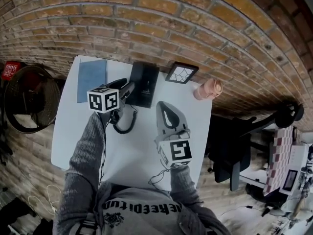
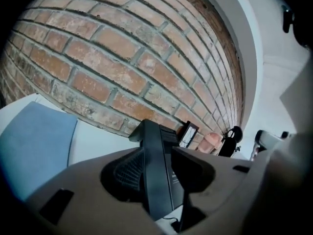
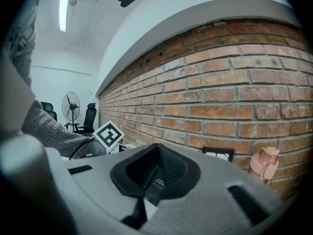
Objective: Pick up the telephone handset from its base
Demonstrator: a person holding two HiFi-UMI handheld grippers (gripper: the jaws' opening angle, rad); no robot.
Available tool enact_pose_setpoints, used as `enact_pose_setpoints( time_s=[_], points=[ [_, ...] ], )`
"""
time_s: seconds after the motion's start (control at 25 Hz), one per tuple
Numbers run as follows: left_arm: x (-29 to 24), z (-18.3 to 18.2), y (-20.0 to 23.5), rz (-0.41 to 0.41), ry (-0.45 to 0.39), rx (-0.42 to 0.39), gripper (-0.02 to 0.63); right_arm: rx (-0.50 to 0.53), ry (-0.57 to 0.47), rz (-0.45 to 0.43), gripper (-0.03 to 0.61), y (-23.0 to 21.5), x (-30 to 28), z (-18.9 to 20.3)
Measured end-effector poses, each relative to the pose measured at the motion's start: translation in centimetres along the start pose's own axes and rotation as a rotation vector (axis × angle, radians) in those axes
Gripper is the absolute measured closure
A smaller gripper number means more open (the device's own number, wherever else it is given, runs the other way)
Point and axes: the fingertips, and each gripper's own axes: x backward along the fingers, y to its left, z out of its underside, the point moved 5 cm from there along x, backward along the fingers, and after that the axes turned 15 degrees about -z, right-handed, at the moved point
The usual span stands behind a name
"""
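Note:
The black telephone base [image 1: 145, 82] lies at the back of the white table [image 1: 137, 151], its handset [image 1: 118, 84] along its left side and a coiled cord [image 1: 128, 124] trailing toward me. My left gripper [image 1: 125, 89] reaches in at the handset. In the left gripper view the handset [image 2: 155, 165] stands as a dark ridge between the wide-apart jaws of my left gripper [image 2: 159, 180], a gap showing on its right side. My right gripper [image 1: 163, 105] hovers right of the base, its fingertips together and nothing in them. Its pads meet in the right gripper view [image 3: 155, 177].
A blue notebook [image 1: 91, 79] lies at the table's back left. A small picture frame [image 1: 181, 73] and a pink object [image 1: 209, 88] stand against the brick wall. A fan [image 1: 29, 99] stands left of the table and an office chair [image 1: 234, 146] to its right.

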Motion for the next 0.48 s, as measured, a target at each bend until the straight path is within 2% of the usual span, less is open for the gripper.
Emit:
enact_pose_setpoints(
  time_s=[0.16,0.28,0.48],
  points=[
    [-2.3,1.4,-0.2,0.050,0.070,0.014,0.456,-0.015,0.015,0.018,0.572,-0.7,0.0,0.8],
    [-3.4,2.1,-0.1,0.060,0.104,0.015,0.454,-0.024,0.064,0.019,0.573,-1.0,0.1,1.1],
    [-3.9,2.6,0.1,0.084,0.111,0.039,0.460,-0.042,0.060,0.029,0.573,-1.6,0.1,1.8]
  ],
)
